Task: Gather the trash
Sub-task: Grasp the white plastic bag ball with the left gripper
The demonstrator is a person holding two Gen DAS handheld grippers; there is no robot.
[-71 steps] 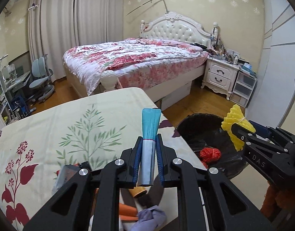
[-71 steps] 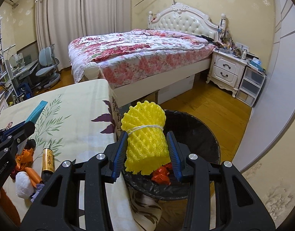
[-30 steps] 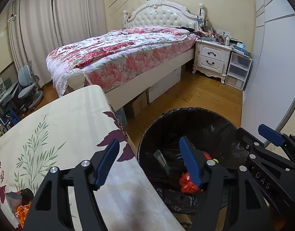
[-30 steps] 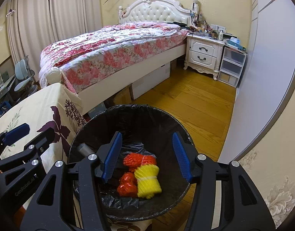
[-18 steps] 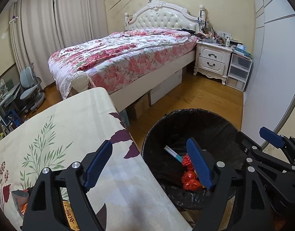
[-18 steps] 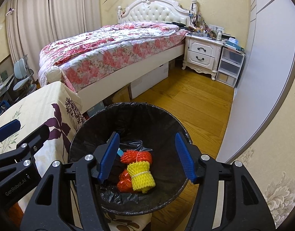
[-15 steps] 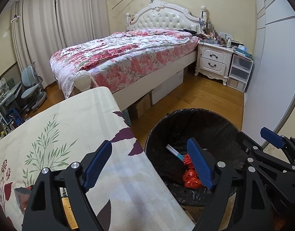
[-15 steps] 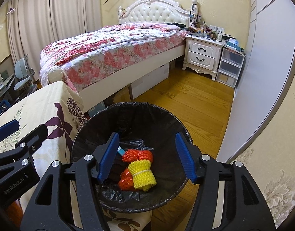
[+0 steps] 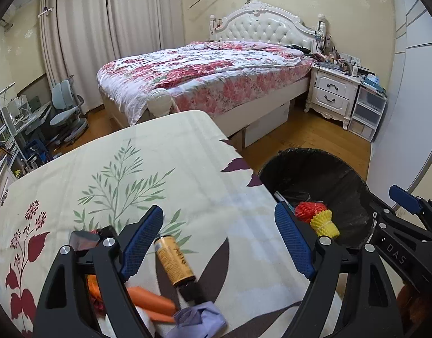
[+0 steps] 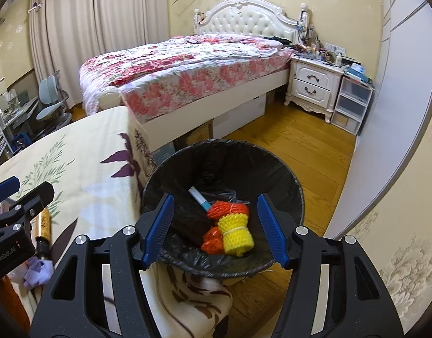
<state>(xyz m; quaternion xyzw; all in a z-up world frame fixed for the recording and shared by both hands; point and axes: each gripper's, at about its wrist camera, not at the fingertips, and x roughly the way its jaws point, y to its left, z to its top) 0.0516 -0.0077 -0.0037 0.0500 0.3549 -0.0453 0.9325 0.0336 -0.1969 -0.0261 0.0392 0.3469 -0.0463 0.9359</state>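
Both tongs, left (image 9: 218, 242) and right (image 10: 214, 225), empty and released, lettered "DAS", perhaps "GenRobot.AI".

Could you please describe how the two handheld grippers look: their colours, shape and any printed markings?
Both the left gripper and the right gripper have black angular frames with triangular cut-outs and silver screw heads. Their fingers carry blue textured pads. The left gripper's side reads "GenRobot.AI"; the right gripper's side reads "DAS". No cables or sleeves are visible.
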